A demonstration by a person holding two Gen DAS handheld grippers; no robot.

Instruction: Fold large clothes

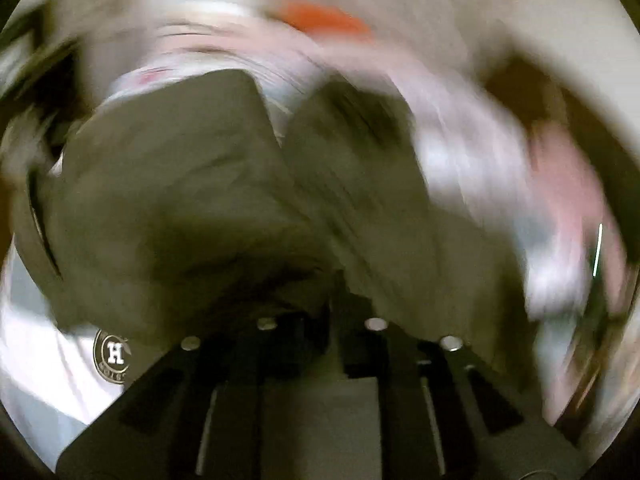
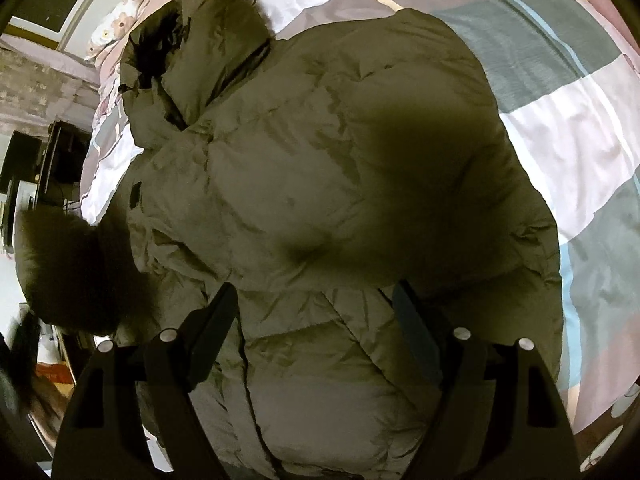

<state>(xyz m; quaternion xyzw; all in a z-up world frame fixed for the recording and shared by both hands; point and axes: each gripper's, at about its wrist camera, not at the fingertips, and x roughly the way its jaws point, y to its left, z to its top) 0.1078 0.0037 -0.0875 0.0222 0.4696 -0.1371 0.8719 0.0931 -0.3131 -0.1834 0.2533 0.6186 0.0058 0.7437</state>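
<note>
Fabric of the olive puffer jacket (image 2: 320,152) bunches in our closed left hand-held gripper (image 1: 320,312); our right hand-held gripper (image 2: 316,300), spread above the jacket, should press the fold flat.

We see the frame smeared by motion blur. The olive-green puffer jacket (image 1: 192,200) fills the middle, bunched into 2 big lobes with a narrow gap between them. Its fabric runs down into the left tongs (image 1: 320,320), whose dark fingers sit close together at the bottom with cloth pinched between them. A round badge with a white H (image 1: 114,354) shows at the jacket's lower left edge. Behind lies the bed cover (image 1: 480,168) in pale pink, white and grey patches. An orange blur (image 1: 324,18) sits near the top; we cannot tell what it is.
</note>
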